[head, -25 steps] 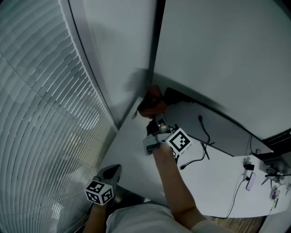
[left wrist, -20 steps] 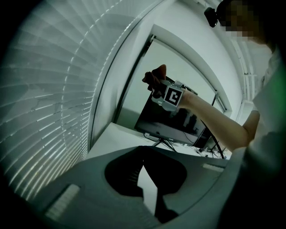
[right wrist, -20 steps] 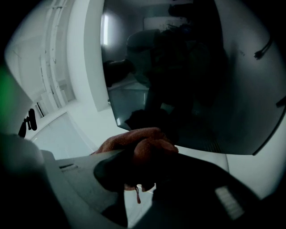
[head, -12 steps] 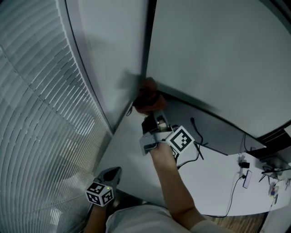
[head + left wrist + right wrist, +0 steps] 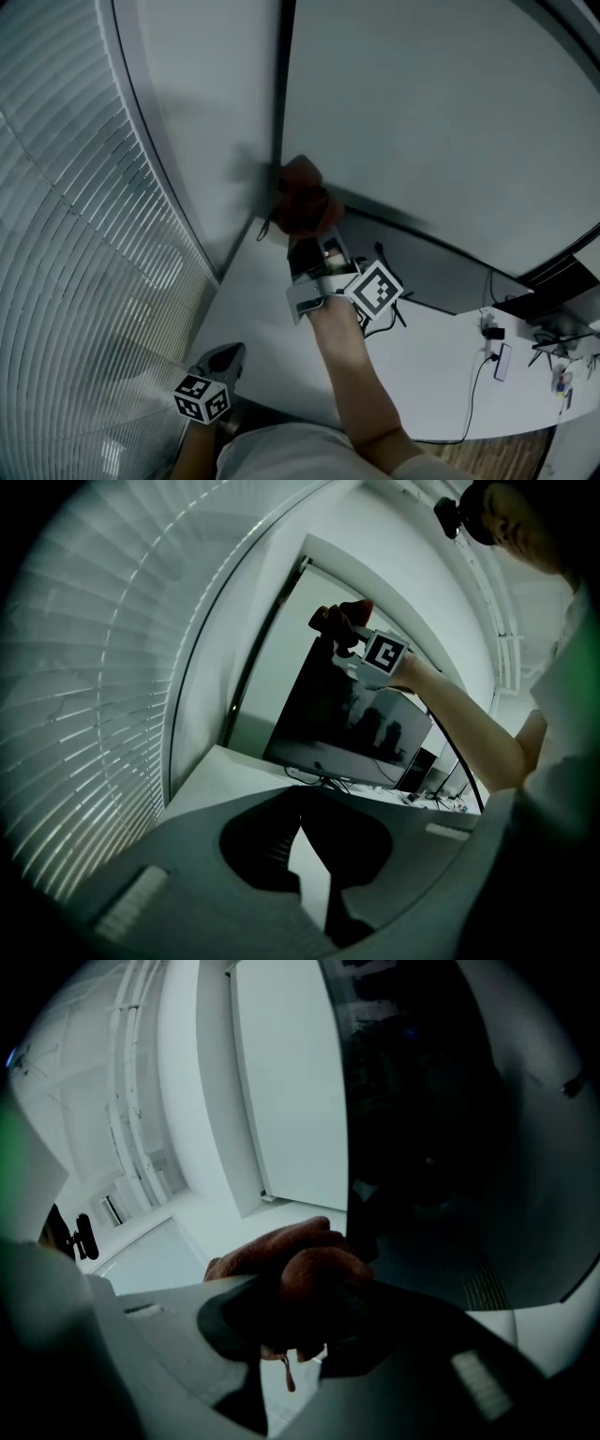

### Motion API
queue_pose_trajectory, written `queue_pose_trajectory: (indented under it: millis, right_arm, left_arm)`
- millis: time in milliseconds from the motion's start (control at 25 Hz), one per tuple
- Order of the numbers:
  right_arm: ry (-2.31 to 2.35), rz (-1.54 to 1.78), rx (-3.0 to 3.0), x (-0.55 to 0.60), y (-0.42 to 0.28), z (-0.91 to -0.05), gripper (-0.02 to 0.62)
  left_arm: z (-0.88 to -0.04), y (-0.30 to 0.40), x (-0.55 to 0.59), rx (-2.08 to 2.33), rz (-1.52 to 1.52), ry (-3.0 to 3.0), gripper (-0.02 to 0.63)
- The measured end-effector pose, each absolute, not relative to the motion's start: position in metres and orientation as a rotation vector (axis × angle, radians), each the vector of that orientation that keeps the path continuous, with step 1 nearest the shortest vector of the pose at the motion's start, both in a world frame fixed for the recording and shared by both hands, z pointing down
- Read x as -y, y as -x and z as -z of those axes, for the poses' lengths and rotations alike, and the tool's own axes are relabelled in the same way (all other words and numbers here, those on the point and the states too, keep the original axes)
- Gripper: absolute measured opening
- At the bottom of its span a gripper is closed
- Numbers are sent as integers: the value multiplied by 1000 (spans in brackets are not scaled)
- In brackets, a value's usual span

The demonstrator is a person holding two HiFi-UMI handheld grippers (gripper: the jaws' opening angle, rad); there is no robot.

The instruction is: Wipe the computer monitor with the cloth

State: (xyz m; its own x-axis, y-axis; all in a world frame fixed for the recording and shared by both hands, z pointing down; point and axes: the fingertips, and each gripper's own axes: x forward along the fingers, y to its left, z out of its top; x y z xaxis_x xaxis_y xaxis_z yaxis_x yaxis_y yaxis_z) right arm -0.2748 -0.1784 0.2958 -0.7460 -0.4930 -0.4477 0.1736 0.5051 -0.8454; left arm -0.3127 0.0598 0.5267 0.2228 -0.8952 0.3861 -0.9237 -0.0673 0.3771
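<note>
**Rust-red cloth held at the monitor's top corner**

Right hand-held gripper (image 5: 307, 234) is clamped on the cloth (image 5: 302, 199). The bunched wad bulges past the jaw tips and touches the monitor (image 5: 347, 714) at its upper left corner, above the bench (image 5: 272, 309). Left hand-held gripper (image 5: 225, 359) hangs low by the bench's near edge, well apart from the cloth. Its jaws meet at the tips on nothing.

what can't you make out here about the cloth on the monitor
- Right gripper view: the cloth bunches over the tips of the right claw, hiding where it meets the monitor.
- Left gripper view: any smudges on the monitor are too dark and small to tell.
- Head view: the desk is cut off at its right end by the frame edge.
</note>
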Motion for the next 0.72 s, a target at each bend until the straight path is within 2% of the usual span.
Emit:
queue_pose_trajectory:
  millis: [280, 480, 720]
  right_arm:
    - [326, 1126, -2153, 173, 263, -270, 118]
    - [392, 1020, -2251, 178, 179, -273, 118]
    - [576, 802, -2419, 169, 112, -280, 118]
  left_arm:
    - [-509, 332, -48, 1630, -73, -2021, 9]
    - [-494, 264, -24, 1576, -52, -2100, 9]
    - [-479, 215, 0, 1495, -70, -2229, 8]
